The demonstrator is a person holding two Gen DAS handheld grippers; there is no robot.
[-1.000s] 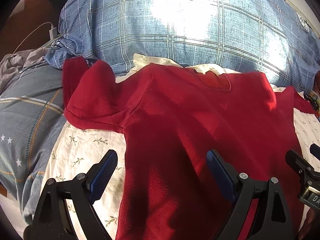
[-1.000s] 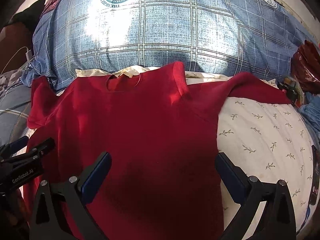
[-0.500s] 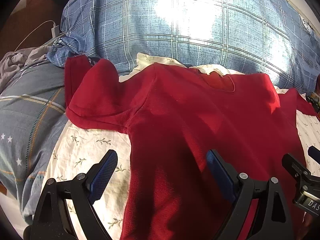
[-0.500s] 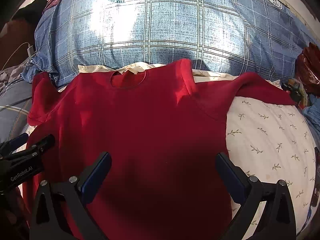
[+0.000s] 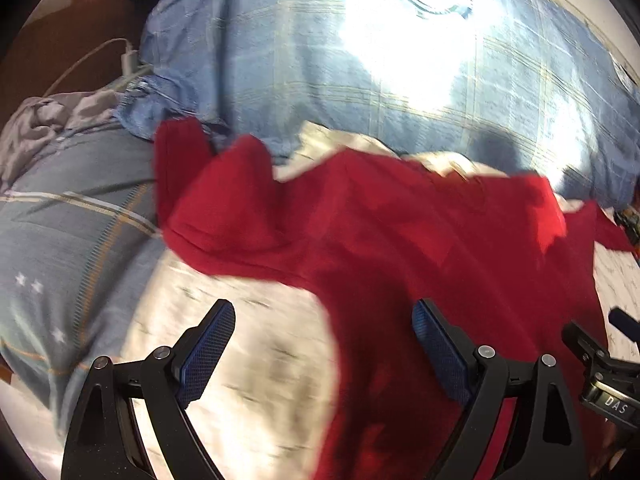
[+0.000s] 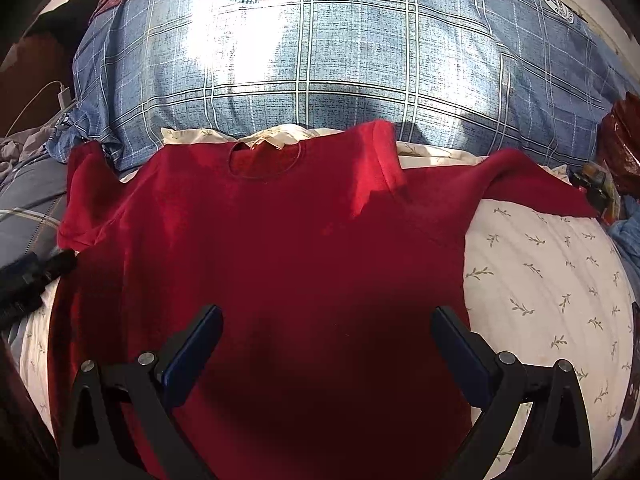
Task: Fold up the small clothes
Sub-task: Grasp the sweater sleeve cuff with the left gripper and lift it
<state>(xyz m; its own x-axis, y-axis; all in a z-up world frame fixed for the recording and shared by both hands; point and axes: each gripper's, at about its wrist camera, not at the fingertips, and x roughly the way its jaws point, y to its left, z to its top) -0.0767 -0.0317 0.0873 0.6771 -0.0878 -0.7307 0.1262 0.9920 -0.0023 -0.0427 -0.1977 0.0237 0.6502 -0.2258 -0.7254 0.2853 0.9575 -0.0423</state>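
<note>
A red long-sleeved top (image 6: 288,248) lies spread flat on a white sheet with a leaf print, neck hole away from me, both sleeves out to the sides. It also shows in the left wrist view (image 5: 420,248), which is blurred. My left gripper (image 5: 324,344) is open and empty, over the top's left edge and the bare sheet. My right gripper (image 6: 326,344) is open and empty above the middle of the top's body. The left gripper's tip (image 6: 36,272) shows at the left edge of the right wrist view.
A large blue plaid pillow (image 6: 340,60) lies just behind the top. Grey-blue bedding (image 5: 60,240) is on the left, with a white charger and cable (image 5: 128,60) behind it. The leaf-print sheet (image 6: 560,280) shows at the right, with small objects (image 6: 600,188) at its far edge.
My left gripper has swung left, so the top sits further right in its view and more bare sheet lies between the fingers. My right gripper has moved slightly; the top lies as before.
</note>
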